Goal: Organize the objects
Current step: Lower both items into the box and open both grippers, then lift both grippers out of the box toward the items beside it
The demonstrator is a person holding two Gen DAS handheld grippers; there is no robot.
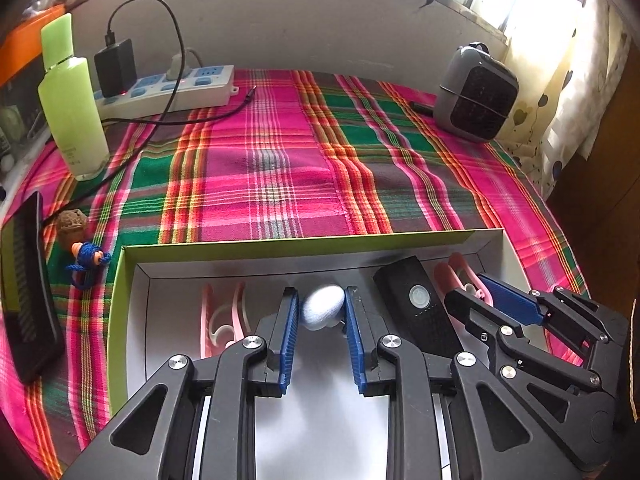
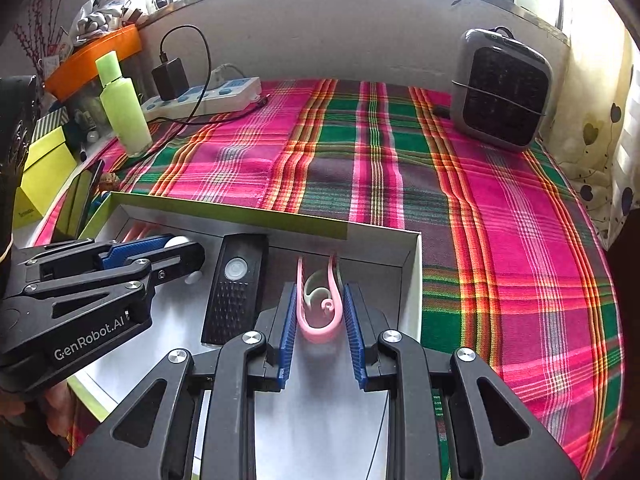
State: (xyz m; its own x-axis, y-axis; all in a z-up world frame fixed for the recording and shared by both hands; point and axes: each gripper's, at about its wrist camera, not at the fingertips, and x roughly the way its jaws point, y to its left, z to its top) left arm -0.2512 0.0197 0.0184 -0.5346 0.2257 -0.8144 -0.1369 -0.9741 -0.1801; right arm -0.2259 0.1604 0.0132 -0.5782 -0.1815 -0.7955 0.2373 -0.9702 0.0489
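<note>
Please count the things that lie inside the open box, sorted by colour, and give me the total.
Pink: 2, one clip at the left end, another clip at the right end
White: 1, egg-shaped object
Black: 1, remote
Total: 4

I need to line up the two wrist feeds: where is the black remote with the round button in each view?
Left wrist: the black remote lies in the box, right of centre, between the two grippers' fingers.
Right wrist: the black remote lies in the box, left of centre, again between them.
Shared landmark: the grey fan heater at the far right of the plaid cloth.
</note>
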